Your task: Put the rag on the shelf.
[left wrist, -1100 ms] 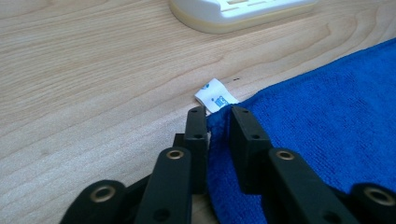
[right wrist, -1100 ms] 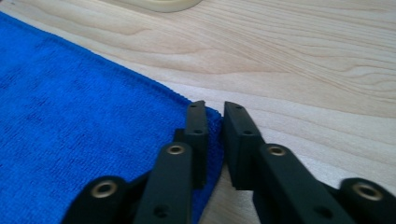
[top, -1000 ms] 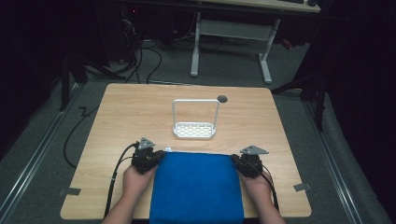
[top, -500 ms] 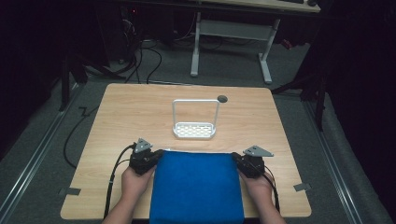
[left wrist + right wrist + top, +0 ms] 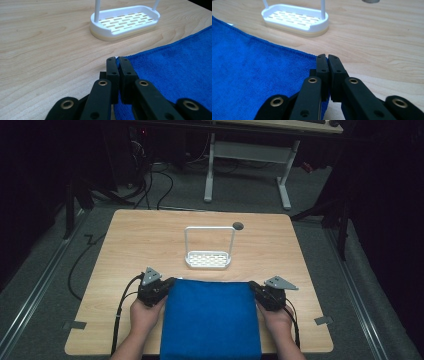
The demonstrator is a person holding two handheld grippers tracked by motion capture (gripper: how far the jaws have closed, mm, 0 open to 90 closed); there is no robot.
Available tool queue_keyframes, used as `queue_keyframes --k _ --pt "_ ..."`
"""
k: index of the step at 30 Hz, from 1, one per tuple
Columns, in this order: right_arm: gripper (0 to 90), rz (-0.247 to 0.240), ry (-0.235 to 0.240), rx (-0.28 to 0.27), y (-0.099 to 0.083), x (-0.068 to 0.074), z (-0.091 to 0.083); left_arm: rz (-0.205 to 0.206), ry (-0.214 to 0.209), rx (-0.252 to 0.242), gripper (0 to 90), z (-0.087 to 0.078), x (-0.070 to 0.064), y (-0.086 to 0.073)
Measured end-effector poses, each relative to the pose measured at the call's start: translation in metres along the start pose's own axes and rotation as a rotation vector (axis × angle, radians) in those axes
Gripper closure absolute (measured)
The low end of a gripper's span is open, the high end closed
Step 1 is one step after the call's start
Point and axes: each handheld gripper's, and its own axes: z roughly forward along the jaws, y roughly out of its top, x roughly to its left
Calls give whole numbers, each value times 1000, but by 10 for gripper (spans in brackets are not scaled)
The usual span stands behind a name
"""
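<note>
Blue towel (image 5: 210,320) lies flat at the near edge of the desk (image 5: 150,240), just in front of the white rack (image 5: 209,258); left claw (image 5: 117,61) is pinched tight on its far-left corner, right claw (image 5: 327,58) on the far-right one; looks soft, light and floppy, so I'd say corners are the spot to grab, it'll sag in between.

Right tongs (image 5: 328,58) pinch the blue towel's (image 5: 249,75) corner near a white rack (image 5: 295,18).
</note>
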Motion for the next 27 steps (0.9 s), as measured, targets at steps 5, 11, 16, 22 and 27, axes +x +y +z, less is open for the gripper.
queue_keyframes --k 5,11,16,22,27 --pt "882 5 3 -39 4 0 -7 12 3 -46 877 -8 -3 5" --pt "882 9 -1 -97 13 3 -18 11 -1 -107 877 -20 -6 13" --pt "882 4 -1 -145 21 5 -30 28 -1 -147 877 -31 -12 21" --pt "883 -15 1 -197 30 9 -43 44 5 -185 877 -41 -14 29" --pt "883 -32 -4 -221 36 13 -48 53 11 -206 877 -47 -15 35"
